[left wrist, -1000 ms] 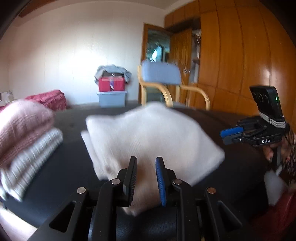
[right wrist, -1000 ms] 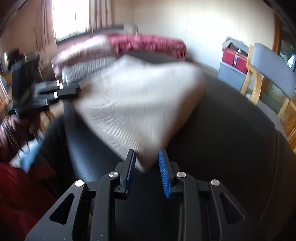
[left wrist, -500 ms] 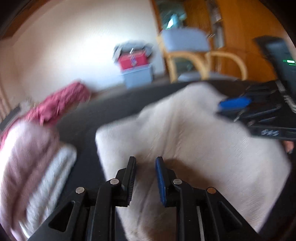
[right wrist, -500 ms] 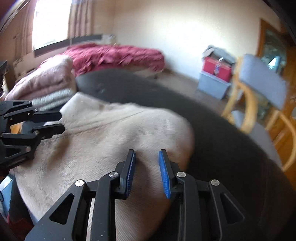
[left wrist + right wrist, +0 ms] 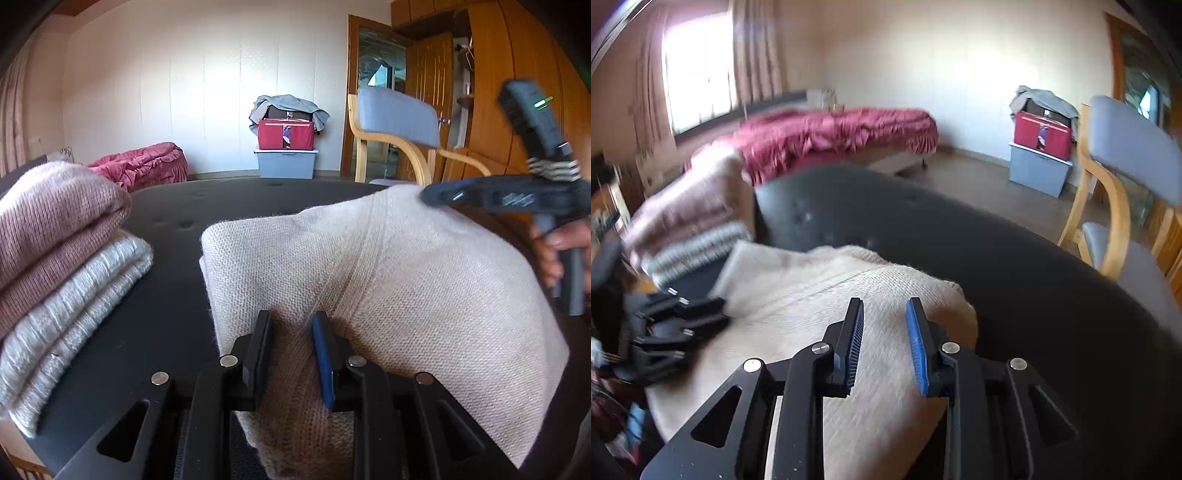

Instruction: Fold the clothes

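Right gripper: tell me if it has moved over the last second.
Yes. The right gripper advanced from the beige sweater's near corner to above the sweater, toward the black table's middle.
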`<state>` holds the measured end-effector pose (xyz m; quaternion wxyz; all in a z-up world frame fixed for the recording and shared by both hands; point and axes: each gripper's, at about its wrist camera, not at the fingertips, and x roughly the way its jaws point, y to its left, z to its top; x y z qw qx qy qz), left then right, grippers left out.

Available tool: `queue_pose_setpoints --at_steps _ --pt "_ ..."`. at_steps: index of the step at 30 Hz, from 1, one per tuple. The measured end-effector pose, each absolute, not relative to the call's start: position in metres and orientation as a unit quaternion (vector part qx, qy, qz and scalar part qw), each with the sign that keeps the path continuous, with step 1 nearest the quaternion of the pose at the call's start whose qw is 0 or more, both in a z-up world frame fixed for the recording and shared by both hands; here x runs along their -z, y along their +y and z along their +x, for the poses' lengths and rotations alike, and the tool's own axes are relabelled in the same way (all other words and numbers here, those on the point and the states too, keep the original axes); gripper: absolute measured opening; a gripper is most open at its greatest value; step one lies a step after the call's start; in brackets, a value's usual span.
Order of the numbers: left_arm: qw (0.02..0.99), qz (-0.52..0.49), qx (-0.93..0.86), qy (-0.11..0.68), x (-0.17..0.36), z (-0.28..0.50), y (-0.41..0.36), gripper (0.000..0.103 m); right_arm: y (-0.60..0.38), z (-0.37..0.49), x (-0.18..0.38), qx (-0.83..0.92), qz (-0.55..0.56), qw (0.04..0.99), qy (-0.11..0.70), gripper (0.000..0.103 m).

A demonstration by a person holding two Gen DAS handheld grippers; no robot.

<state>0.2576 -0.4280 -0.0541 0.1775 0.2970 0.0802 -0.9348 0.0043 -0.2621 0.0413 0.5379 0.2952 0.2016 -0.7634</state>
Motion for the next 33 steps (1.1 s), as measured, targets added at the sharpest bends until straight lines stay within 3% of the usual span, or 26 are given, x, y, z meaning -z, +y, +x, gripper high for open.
queue_pose_setpoints --at_steps 4,5,13,26,33 --pt "0.175 0.293 0.936 0.084 0.054 0.259 -0.429 0.023 -0.283 -0.017 -0.008 0.758 0.342 0.514 0.209 0.023" --pt "0.175 0.292 0.936 0.084 0.055 0.259 -0.429 0.023 -0.283 -0.027 -0.002 0.759 0.358 0.514 0.18 0.022" --pt "0.163 0.285 0.939 0.106 0.056 0.262 -0.435 0.023 -0.271 -0.027 -0.007 0.772 0.359 0.501 0.157 0.021" --pt "0.169 0.276 0.94 0.105 0.055 0.268 -0.434 0.023 -0.236 0.07 -0.008 0.762 0.266 0.548 0.218 0.022" --pt "0.188 0.264 0.928 0.182 0.046 0.28 -0.457 0.023 -0.23 0.064 -0.009 0.767 0.263 0.552 0.196 0.024"
